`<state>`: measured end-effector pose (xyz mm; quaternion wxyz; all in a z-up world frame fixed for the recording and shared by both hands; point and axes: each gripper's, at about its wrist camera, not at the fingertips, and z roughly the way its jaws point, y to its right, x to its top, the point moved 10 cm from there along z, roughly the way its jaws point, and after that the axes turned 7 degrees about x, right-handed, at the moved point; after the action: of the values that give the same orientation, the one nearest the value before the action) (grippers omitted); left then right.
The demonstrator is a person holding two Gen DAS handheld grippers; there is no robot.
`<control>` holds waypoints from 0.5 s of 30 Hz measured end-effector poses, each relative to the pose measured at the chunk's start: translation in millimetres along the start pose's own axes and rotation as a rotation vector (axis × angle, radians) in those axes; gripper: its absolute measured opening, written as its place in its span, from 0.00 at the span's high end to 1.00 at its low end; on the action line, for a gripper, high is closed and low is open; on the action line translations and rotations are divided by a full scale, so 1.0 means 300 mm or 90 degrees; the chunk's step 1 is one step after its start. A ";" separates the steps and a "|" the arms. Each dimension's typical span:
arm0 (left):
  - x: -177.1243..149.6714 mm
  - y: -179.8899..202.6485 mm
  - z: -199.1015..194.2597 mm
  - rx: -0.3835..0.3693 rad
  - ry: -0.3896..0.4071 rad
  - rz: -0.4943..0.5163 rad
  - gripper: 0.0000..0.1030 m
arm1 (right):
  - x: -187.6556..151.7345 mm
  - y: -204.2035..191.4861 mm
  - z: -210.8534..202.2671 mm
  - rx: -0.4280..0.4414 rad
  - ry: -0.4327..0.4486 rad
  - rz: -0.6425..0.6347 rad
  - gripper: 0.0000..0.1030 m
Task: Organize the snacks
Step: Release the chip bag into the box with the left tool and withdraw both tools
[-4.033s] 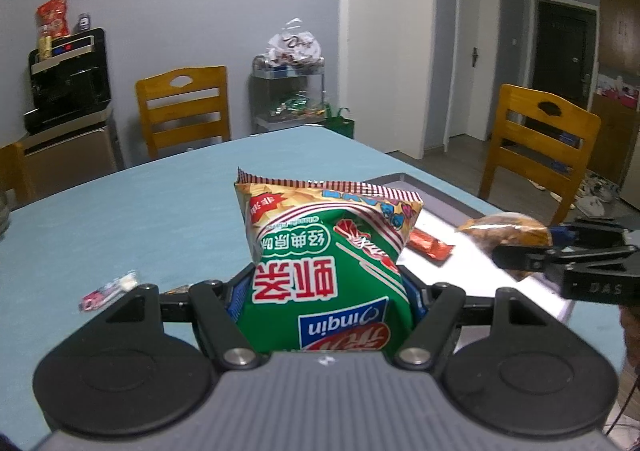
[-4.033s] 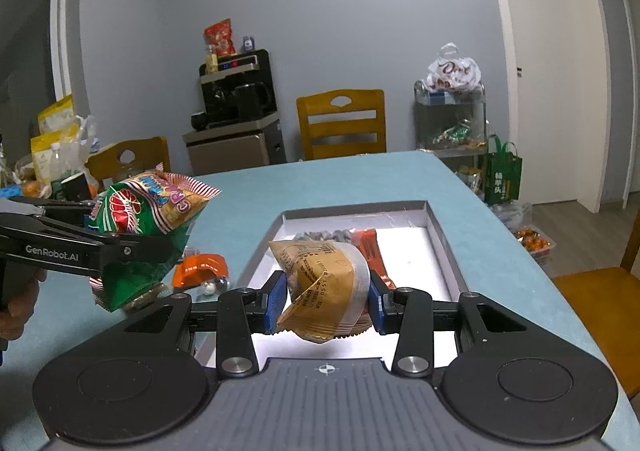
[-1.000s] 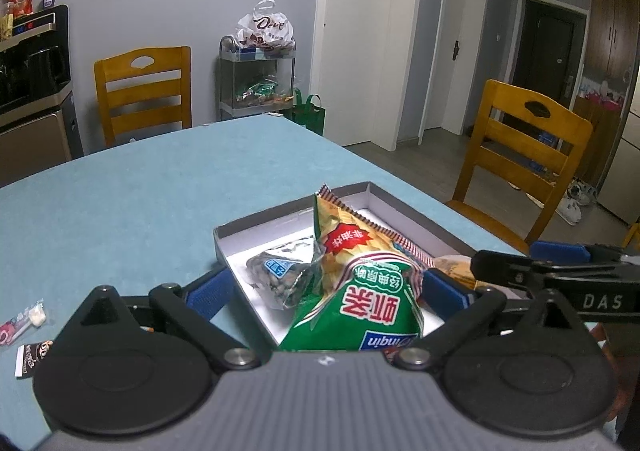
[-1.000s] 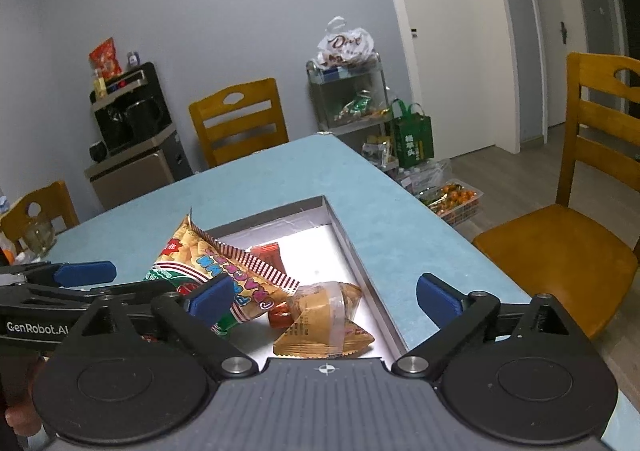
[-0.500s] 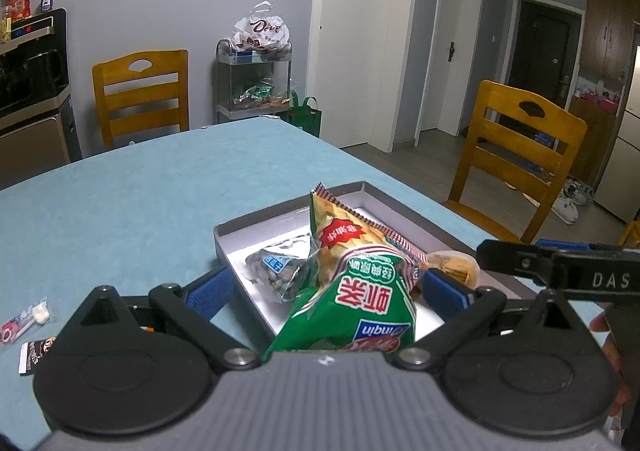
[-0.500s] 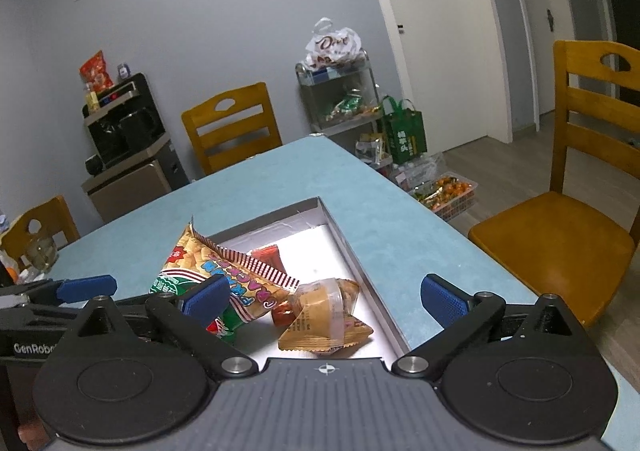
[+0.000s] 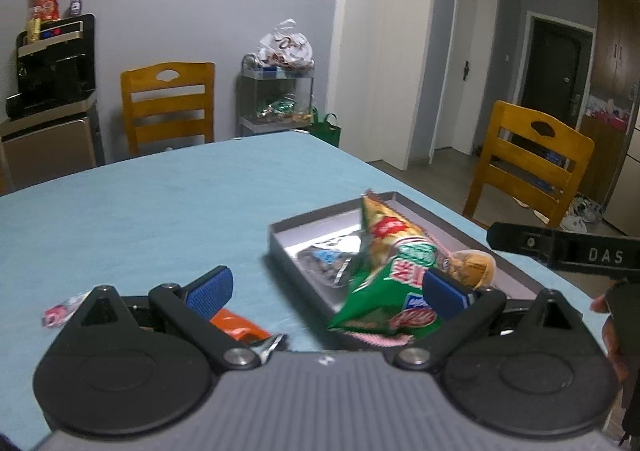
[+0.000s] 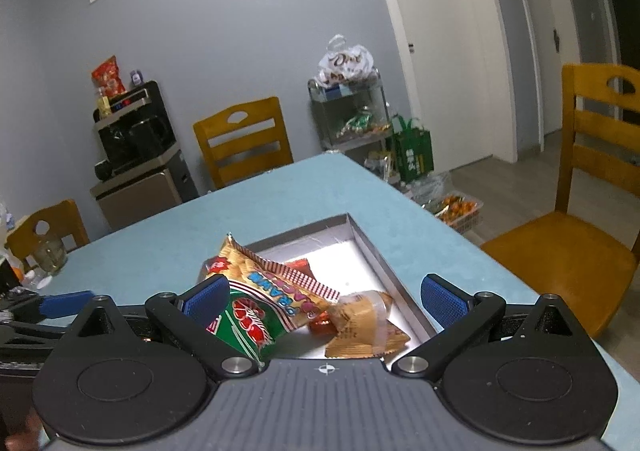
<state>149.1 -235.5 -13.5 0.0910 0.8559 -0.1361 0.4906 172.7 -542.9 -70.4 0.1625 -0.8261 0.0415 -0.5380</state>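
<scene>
Blue-padded fingers of the left gripper [image 7: 327,288] and the right gripper [image 8: 325,294] stood wide apart, holding nothing. Between them the green and yellow prawn cracker bag [image 8: 256,293] and the tan wrapped pastry [image 8: 366,321] lay in the shallow grey tray [image 8: 374,251] on the light blue table [image 7: 160,203].

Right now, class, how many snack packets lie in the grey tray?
4 visible: the green prawn-cracker bag leaning at the near left, the tan wrapped pastry near right, a small red packet behind them, and a clear seed packet on the left side. Others may be hidden beneath.
</scene>
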 end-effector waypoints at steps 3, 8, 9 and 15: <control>-0.008 -0.067 -0.042 0.019 0.009 -0.007 0.01 | 0.003 -0.036 -0.004 -0.012 0.015 -0.024 0.00; -0.027 -0.173 -0.094 0.058 0.021 0.006 0.01 | 0.019 -0.126 -0.026 0.008 0.055 -0.089 0.00; -0.031 -0.196 -0.106 0.055 0.024 0.002 0.01 | 0.026 -0.144 -0.035 0.012 0.064 -0.102 0.00; -0.041 -0.331 -0.144 0.070 0.022 -0.024 0.01 | 0.037 -0.243 -0.048 0.043 0.062 -0.126 0.00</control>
<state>139.9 -127.3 -4.7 0.0555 0.8535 -0.0911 0.5101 156.5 -480.1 -32.7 0.1343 -0.7933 -0.0504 -0.5917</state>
